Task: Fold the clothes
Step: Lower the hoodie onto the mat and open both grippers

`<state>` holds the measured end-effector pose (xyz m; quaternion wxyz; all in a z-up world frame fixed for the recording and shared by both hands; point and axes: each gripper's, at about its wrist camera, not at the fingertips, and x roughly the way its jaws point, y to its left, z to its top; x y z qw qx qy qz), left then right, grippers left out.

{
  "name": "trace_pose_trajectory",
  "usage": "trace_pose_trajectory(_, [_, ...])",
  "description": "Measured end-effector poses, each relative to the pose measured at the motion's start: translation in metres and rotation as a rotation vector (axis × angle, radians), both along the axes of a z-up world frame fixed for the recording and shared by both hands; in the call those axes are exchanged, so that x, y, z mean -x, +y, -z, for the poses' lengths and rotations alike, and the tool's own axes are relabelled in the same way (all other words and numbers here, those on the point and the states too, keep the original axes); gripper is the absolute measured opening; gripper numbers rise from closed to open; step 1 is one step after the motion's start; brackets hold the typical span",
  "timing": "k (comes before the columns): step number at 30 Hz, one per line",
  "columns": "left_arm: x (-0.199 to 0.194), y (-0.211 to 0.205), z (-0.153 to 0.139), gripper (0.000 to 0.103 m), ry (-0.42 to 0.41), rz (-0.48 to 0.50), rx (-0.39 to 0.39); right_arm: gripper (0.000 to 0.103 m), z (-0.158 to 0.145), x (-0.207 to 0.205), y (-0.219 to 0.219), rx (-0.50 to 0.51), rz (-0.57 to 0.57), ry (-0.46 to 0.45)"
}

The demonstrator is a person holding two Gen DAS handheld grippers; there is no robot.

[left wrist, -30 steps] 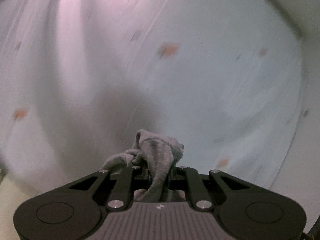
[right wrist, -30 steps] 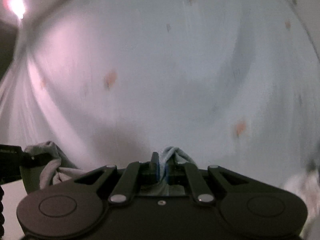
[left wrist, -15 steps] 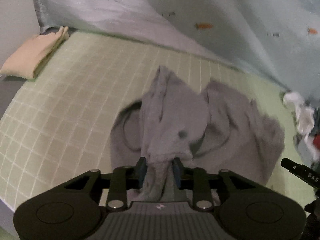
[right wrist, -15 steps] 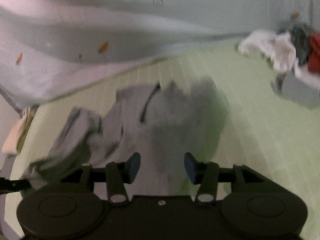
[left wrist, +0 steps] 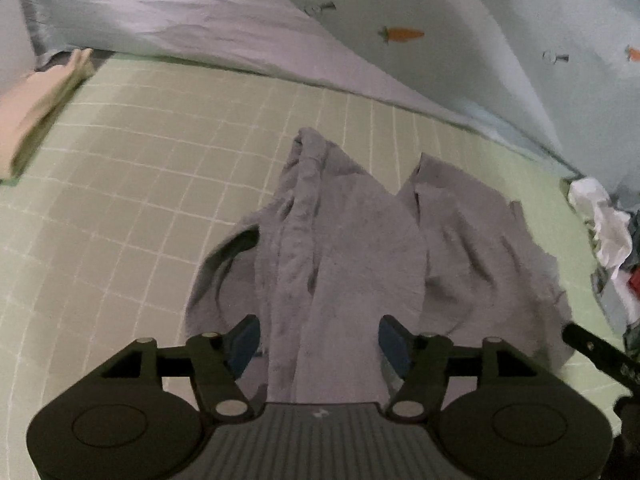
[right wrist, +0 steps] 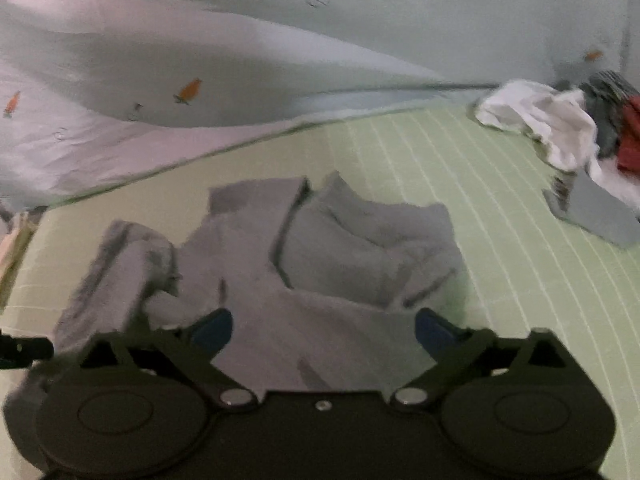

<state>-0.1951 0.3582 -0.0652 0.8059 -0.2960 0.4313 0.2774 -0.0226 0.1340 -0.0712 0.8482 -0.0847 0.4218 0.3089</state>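
Both tongs, left [left wrist: 320,338] and right [right wrist: 322,330], gape released above the rumpled grey cotton garment [left wrist: 352,248]; pinching one bunched layer risks a crooked fold.

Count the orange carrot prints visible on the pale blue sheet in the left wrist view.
2. One carrot sits upper centre-right on the sheet; another carrot is cut by the right edge. Folds may hide more.

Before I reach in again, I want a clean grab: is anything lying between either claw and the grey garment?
Nothing visible. The grey garment lies crumpled on the green checked sheet directly under both open claws, left claw and right claw. The laundry pile and folded beige cloth sit off to the sides.
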Motion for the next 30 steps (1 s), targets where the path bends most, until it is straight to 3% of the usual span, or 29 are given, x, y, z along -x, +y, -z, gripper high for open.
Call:
trace_pose_trajectory(2, [-0.009, 0.002, 0.011, 0.066, 0.006, 0.026, 0.019, 0.1, 0.006, -0.001, -0.003, 0.03, 0.018, 0.009])
trace_pose_trajectory(4, [-0.014, 0.001, 0.021, 0.059, 0.024, 0.035, 0.024, 0.1, 0.009, -0.003, -0.003, 0.048, 0.033, 0.01])
trace_pose_trajectory(6, [-0.016, 0.002, 0.029, 0.019, 0.059, 0.029, 0.016, 0.1, 0.009, -0.005, -0.001, 0.054, 0.036, 0.003])
trace_pose_trajectory(8, [-0.012, 0.008, 0.033, 0.013, 0.06, -0.002, 0.027, 0.1, 0.008, -0.005, 0.004, 0.061, 0.025, -0.018])
trace_pose_trajectory(12, [0.011, 0.026, 0.018, 0.011, -0.036, -0.11, 0.019, 0.1, 0.004, 0.004, 0.017, 0.079, -0.03, -0.077])
trace_pose_trajectory(17, [0.025, 0.04, -0.023, 0.01, -0.23, -0.188, -0.049, 0.1, 0.002, 0.01, 0.032, 0.069, -0.087, -0.092])
trace_pose_trajectory(19, [0.012, 0.039, -0.039, 0.01, -0.304, -0.149, -0.069, 0.1, 0.0, 0.01, 0.038, 0.065, -0.094, -0.099])
trace_pose_trajectory(22, [-0.018, 0.03, -0.051, 0.012, -0.346, -0.039, -0.094, 0.1, -0.007, 0.012, 0.041, 0.048, -0.097, -0.116])
trace_pose_trajectory(25, [-0.04, 0.018, -0.048, 0.022, -0.296, 0.017, -0.116, 0.1, -0.014, 0.016, 0.039, 0.038, -0.088, -0.133])
trace_pose_trajectory(27, [-0.036, 0.016, -0.043, 0.046, -0.287, 0.02, -0.098, 0.1, -0.015, 0.02, 0.035, 0.037, -0.086, -0.137])
trace_pose_trajectory(29, [-0.017, 0.015, -0.04, 0.058, -0.266, -0.004, -0.102, 0.1, -0.015, 0.023, 0.033, 0.038, -0.087, -0.137])
trace_pose_trajectory(30, [-0.008, 0.015, -0.039, 0.059, -0.256, -0.015, -0.104, 0.1, -0.015, 0.024, 0.032, 0.039, -0.089, -0.134])
